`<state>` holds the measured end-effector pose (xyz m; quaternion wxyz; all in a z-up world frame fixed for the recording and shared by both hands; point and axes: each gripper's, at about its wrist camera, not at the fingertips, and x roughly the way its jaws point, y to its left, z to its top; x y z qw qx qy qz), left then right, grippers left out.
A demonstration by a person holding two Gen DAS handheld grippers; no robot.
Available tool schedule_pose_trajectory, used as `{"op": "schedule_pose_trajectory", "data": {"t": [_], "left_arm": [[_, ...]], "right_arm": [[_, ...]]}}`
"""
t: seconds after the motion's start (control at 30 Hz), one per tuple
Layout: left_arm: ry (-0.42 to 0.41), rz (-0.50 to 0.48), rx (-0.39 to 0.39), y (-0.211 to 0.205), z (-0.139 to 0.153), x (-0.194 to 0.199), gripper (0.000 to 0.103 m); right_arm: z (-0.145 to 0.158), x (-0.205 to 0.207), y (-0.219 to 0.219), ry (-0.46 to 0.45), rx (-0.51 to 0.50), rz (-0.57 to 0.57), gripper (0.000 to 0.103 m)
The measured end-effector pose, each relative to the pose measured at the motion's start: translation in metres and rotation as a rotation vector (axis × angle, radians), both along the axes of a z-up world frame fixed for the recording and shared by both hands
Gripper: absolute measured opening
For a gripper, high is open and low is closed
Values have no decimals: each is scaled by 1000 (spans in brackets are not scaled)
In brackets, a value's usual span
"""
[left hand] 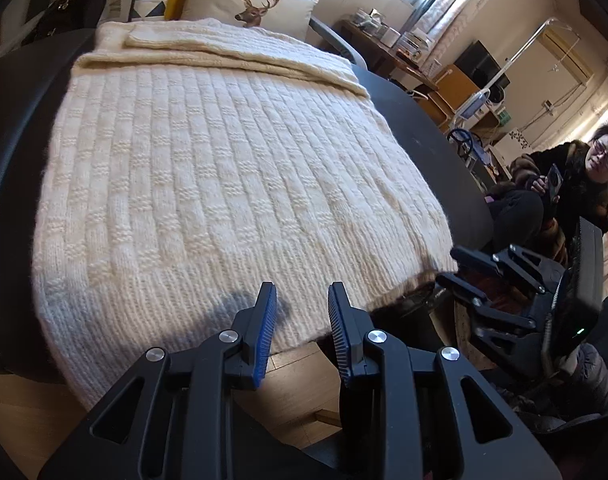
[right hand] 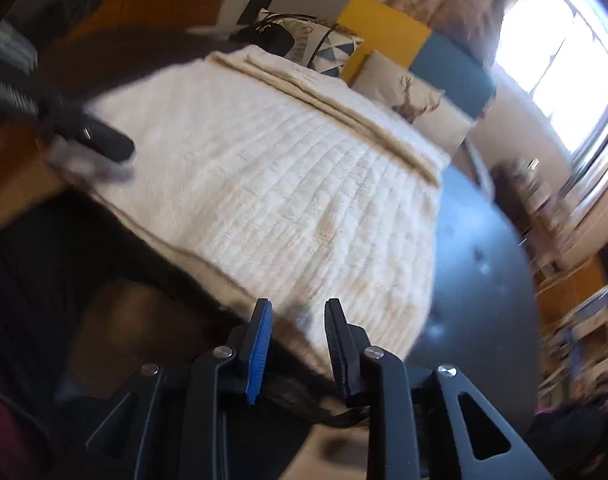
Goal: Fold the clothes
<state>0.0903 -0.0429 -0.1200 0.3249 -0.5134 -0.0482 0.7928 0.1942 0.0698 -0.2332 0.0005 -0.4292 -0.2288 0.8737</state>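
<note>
With the cream ribbed knit sweater (left hand: 224, 168) flat on the dark round tabletop (left hand: 424, 128), hem nearest me, my left claw (left hand: 302, 308) and right claw (right hand: 298, 320) hover spread, empty, over it.

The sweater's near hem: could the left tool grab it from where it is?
Probably yes: the left tool stands open just above the cream sweater hem, with nothing between.

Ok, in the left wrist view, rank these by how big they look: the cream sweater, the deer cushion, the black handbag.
Largest to smallest, as they look:
1. cream sweater, by far, and it fills most of the frame
2. deer cushion
3. black handbag
The cushion and handbag sit farther back, and the handbag is partly cut off, so their true order is unsure.
</note>
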Motion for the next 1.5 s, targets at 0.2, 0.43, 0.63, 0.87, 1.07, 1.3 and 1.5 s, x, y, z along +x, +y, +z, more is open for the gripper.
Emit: {"op": "schedule_pose_trajectory", "data": {"t": [0.2,0.43,0.63,0.87,1.07,1.3,1.5], "left_arm": [[-10,15,16,-4,1,-2,29],[-25,32,27,-7,0,-3,29],[-27,44,28,-8,0,-1,29],[-28,44,34,-9,0,0,29],[-14,58,-12,-12,-2,-6,29],[-54,166,-6,-39,-9,-25,29],[-62,183,7,-48,-13,-28,29]], "right_arm": [[-6,2,-13,3,52,69,26],[-23,-13,-29,11,94,104,26],[-19,-29,-20,-20,14,31,3],[16,-36,27,-174,-649,-3,3],[-8,-25,43,-360,-638,0,2],[17,-7,91,-262,-766,-151,26],[11,-16,169,-156,-864,-431,32]]}}
